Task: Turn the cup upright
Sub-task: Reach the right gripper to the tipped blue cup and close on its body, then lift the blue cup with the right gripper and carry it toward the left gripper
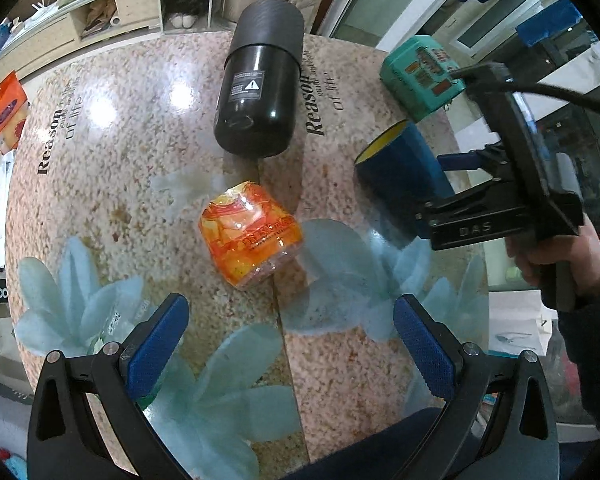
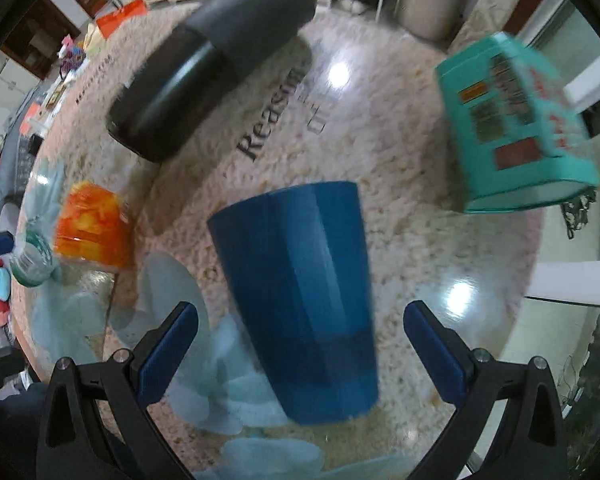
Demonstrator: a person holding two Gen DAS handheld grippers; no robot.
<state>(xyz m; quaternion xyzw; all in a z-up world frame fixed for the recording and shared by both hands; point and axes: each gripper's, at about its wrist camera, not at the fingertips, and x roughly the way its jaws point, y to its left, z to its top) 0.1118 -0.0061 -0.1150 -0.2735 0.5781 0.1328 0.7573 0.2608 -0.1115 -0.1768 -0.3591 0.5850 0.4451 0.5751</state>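
Your right gripper (image 2: 300, 344) stood wide open, its blue pads on either side of the cup (image 2: 300, 296) without touching it. The cup (image 1: 400, 178) lay on its side on the table (image 1: 140, 160), yellow-lined mouth pointing away from that gripper and toward the black flask (image 1: 260, 84). A teal box (image 1: 418, 74) sat just beyond the cup, and an orange packet (image 1: 250, 234) lay nearer the table's middle. Your left gripper (image 1: 292, 344) hung wide open over the table, holding nothing, well apart from the cup.
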